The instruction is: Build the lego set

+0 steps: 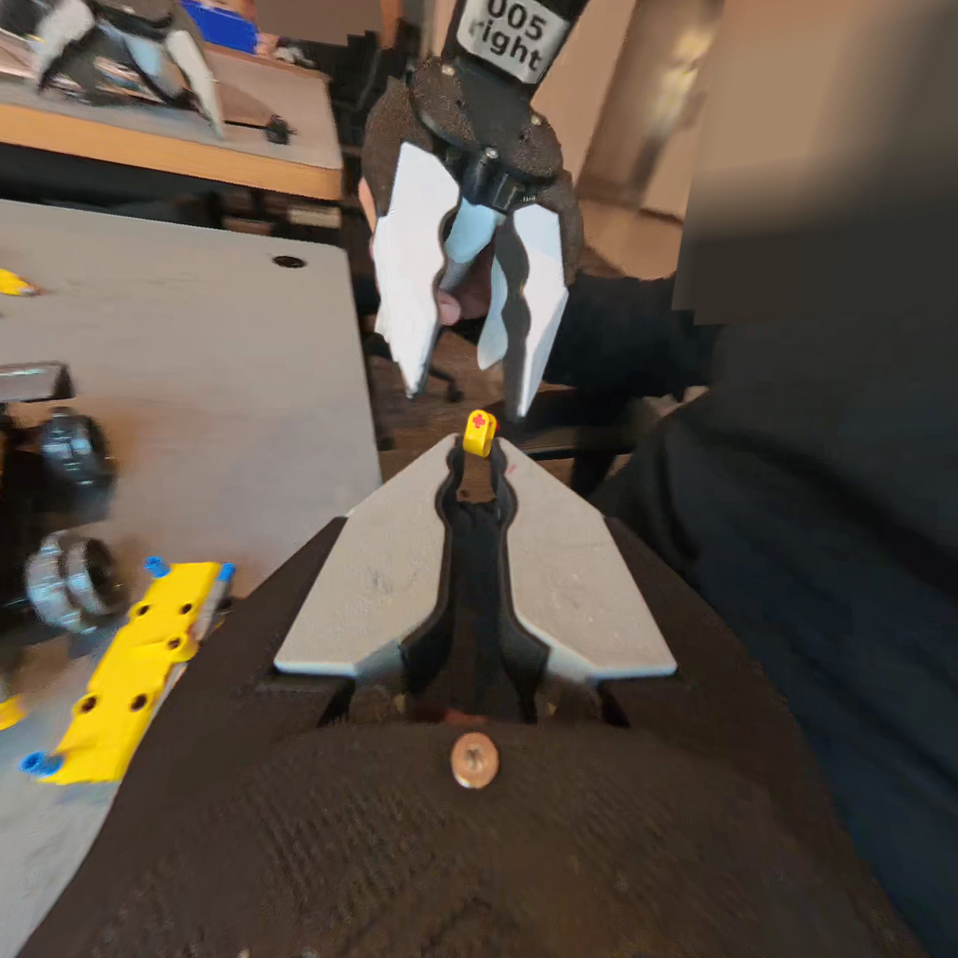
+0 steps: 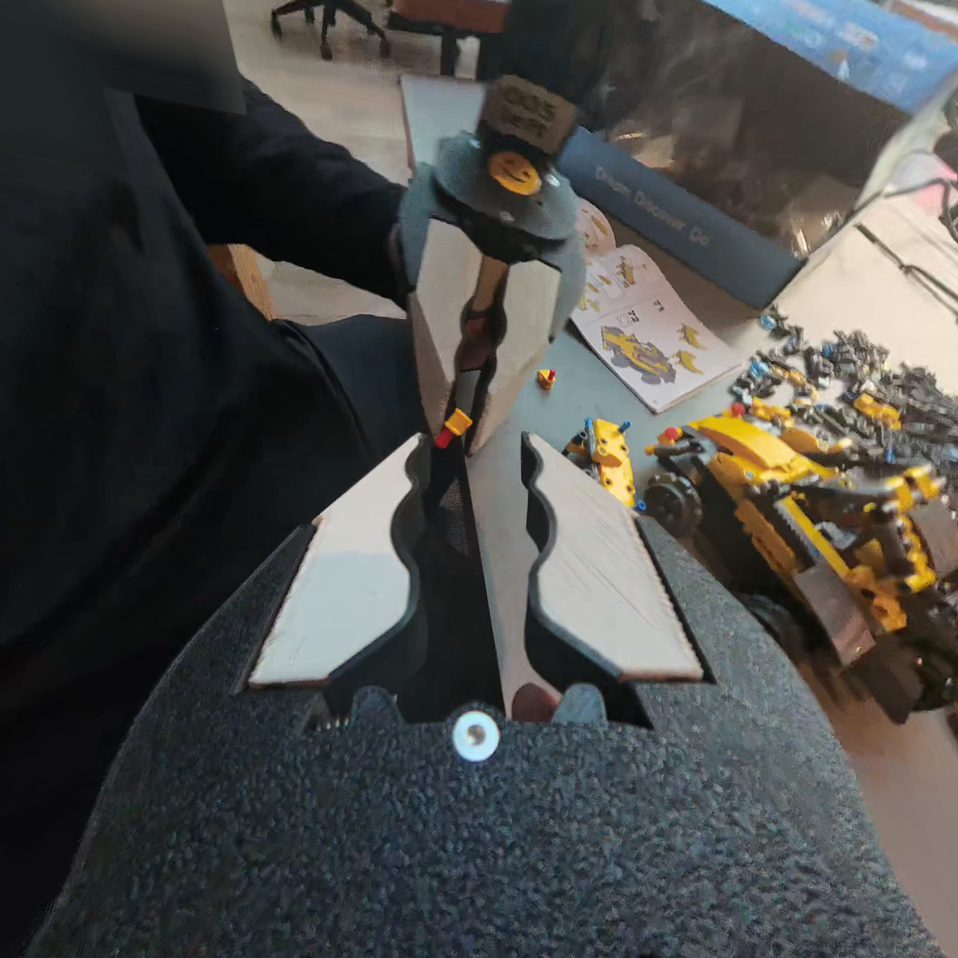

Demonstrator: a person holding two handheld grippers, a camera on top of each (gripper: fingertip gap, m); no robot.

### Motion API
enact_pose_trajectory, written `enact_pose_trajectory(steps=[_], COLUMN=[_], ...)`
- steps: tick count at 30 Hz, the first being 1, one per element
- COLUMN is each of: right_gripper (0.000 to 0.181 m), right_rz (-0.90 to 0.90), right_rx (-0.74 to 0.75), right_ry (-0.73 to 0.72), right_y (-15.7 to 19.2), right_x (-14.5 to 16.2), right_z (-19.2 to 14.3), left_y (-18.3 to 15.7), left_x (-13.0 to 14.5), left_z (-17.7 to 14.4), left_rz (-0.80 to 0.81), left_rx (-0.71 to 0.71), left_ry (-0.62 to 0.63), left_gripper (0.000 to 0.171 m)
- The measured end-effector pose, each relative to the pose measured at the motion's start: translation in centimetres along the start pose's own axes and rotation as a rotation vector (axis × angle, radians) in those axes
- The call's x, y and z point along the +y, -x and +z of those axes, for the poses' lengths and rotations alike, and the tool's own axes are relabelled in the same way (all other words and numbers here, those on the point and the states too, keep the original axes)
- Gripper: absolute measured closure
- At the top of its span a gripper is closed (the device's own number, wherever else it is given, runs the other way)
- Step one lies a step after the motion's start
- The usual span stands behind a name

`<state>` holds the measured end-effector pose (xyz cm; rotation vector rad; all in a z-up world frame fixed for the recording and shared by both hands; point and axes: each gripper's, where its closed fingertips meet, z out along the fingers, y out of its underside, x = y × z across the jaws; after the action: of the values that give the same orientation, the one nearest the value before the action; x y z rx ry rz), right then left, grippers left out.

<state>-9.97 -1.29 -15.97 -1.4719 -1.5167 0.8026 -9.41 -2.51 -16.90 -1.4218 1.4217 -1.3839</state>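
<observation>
My left gripper (image 1: 478, 447) is shut on a small yellow connector (image 1: 479, 434) with a red cross-shaped pin in it, held at the fingertips in the air beside the table edge. My right gripper (image 1: 466, 402) hangs open just above and beyond it, tips pointing down at the connector without touching it. In the right wrist view my right gripper (image 2: 473, 440) is open and empty. The left gripper (image 2: 452, 438) faces it there, and the yellow connector (image 2: 458, 422) with its red pin sits close to my right gripper's left fingertip (image 2: 414, 448).
A grey table (image 1: 217, 363) holds a yellow beam assembly with blue pins (image 1: 135, 674) and grey wheels (image 1: 78, 586). A yellow-and-black brick vehicle (image 2: 777, 492), a small yellow sub-assembly (image 2: 604, 456), an open instruction booklet (image 2: 648, 332), several loose parts (image 2: 829, 373) and a box (image 2: 751, 129) lie to the right. A person in dark clothes sits close by.
</observation>
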Motion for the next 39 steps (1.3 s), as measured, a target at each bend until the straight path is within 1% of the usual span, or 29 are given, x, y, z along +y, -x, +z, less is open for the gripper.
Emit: enact_pose_trajectory(steps=[3,5,8,10,12,13,17,19,21,23,24,25,26,27,31,33,34,36,39], right_gripper=[0.146,0.146,0.151,0.151,0.159,0.158,0.163,0.164,0.164,0.165,0.165,0.165,0.165,0.165,0.165,0.165,0.165,0.165,0.165], right_rz=[-0.111,-0.179,-0.221,-0.234,-0.246,-0.244,-0.218,-0.173,-0.108,-0.051,-0.027,-0.003,0.028,0.063,0.204,0.247,0.266,0.291,0.317], right_rx=[-0.054,-0.048,-0.085,-0.105,-0.097,-0.108,-0.116,-0.118,-0.126,-0.115,-0.094,-0.074,-0.053,-0.024,0.099,0.115,0.119,0.120,0.104], right_ry=[0.025,0.067,0.067,0.067,0.063,0.056,0.036,0.033,0.000,-0.002,0.007,0.022,0.043,0.071,0.216,0.229,0.232,0.239,0.233], right_y=[1.5,1.8,2.7,3.2,3.1,3.2,3.1,2.8,2.3,1.5,0.8,0.1,-0.6,-1.6,-5.4,-6.2,-6.5,-6.8,-6.6], right_x=[-1.1,-1.1,-1.7,-1.9,-2.0,-2.0,-1.9,-1.5,-1.5,-0.9,-0.5,0.1,0.8,1.7,6.2,7.3,7.6,8.0,8.0], right_z=[0.4,0.8,1.2,1.5,1.8,1.9,2.0,2.1,2.1,2.1,2.1,2.2,2.2,2.3,2.8,3.1,3.2,3.5,3.5], left_y=[-0.7,-1.7,-2.8,-2.8,-3.0,-3.1,-2.8,-2.3,-1.8,-0.7,0.1,1.0,1.8,2.6,6.5,7.9,8.5,9.2,8.9], left_x=[-0.3,-0.7,-1.0,-0.7,-0.4,-0.4,-0.2,-0.1,-0.2,0.0,0.4,0.7,0.9,1.1,2.7,3.6,4.0,4.5,4.4], left_z=[-0.5,-1.0,-1.4,-1.3,-1.2,-1.2,-1.4,-1.4,-1.4,-1.3,-1.3,-1.5,-1.8,-2.2,-4.1,-4.7,-4.9,-4.9,-3.6], left_rz=[-0.060,-0.094,-0.112,-0.107,-0.099,-0.102,-0.152,-0.177,-0.175,-0.184,-0.185,-0.179,-0.165,-0.140,0.012,0.062,0.085,0.135,0.210], left_rx=[0.104,0.197,0.283,0.292,0.305,0.312,0.318,0.298,0.259,0.183,0.125,0.062,-0.006,-0.081,-0.428,-0.526,-0.565,-0.599,-0.588], left_ry=[-0.043,-0.080,-0.105,-0.088,-0.077,-0.075,-0.087,-0.084,-0.093,-0.074,-0.049,-0.025,-0.006,0.013,0.178,0.281,0.329,0.390,0.416], left_gripper=[0.165,0.165,0.165,0.165,0.165,0.165,0.165,0.165,0.165,0.164,0.160,0.150,0.146,0.146,0.148,0.146,0.143,0.143,0.144])
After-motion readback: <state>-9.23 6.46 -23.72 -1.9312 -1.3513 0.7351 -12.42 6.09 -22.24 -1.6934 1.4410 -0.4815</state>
